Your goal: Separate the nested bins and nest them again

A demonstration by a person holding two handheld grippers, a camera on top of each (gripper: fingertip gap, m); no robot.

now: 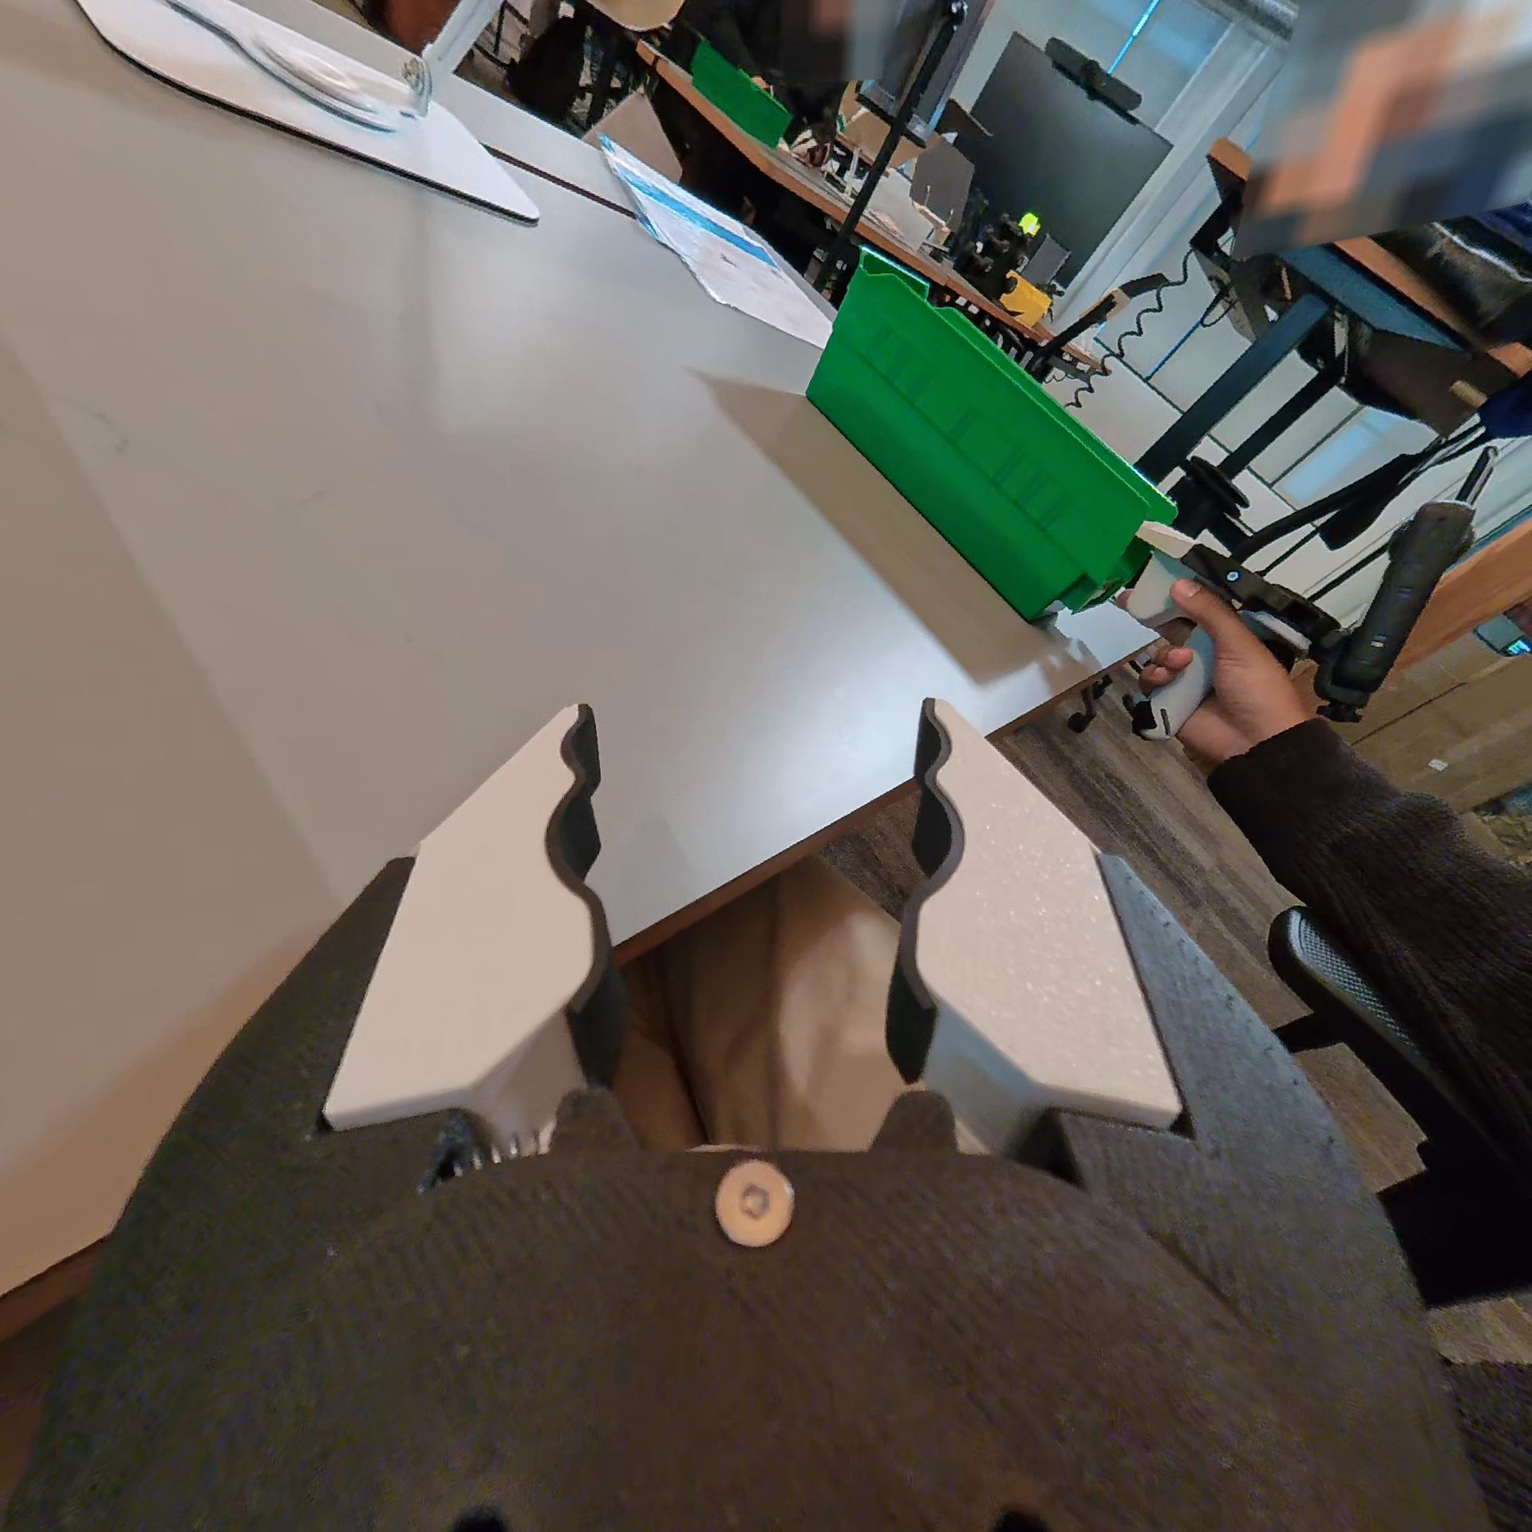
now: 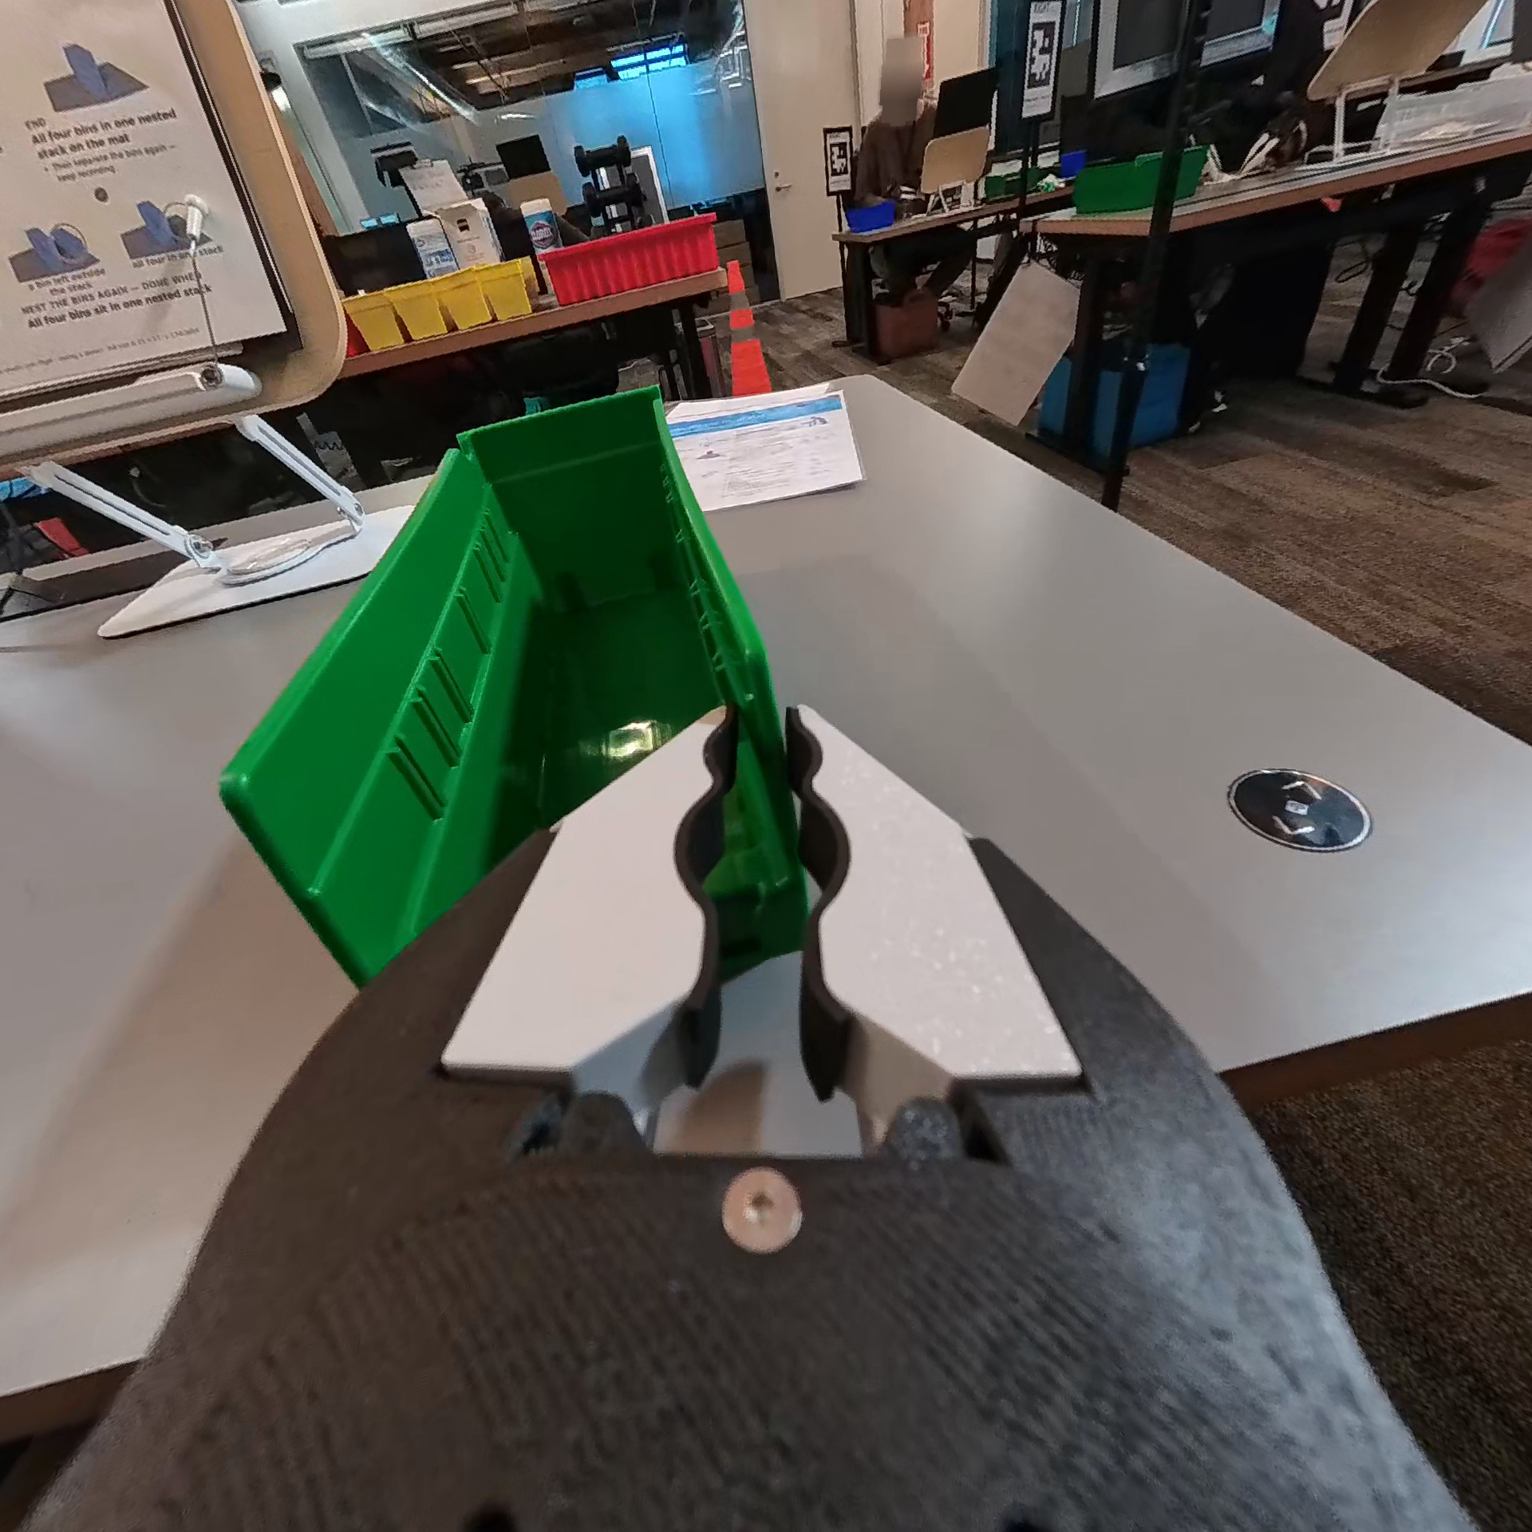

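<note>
A long green bin (image 1: 978, 448) stands on the grey table (image 1: 332, 497) near its right edge. I cannot tell how many bins are nested in it. In the right wrist view the bin (image 2: 431, 746) is open-topped and empty inside. My right gripper (image 2: 760, 721) is shut on the bin's right side wall at its near end. It also shows in the left wrist view (image 1: 1161, 572), held by a hand. My left gripper (image 1: 756, 721) is open and empty, over the table's near edge, well left of the bin.
An instruction board (image 2: 124, 207) on a white stand (image 1: 332, 108) is at the table's far side. A paper sheet (image 2: 763, 448) lies behind the bin. A round grommet (image 2: 1299, 808) sits in the table on the right. A black chair (image 1: 1368, 1036) is beside the table.
</note>
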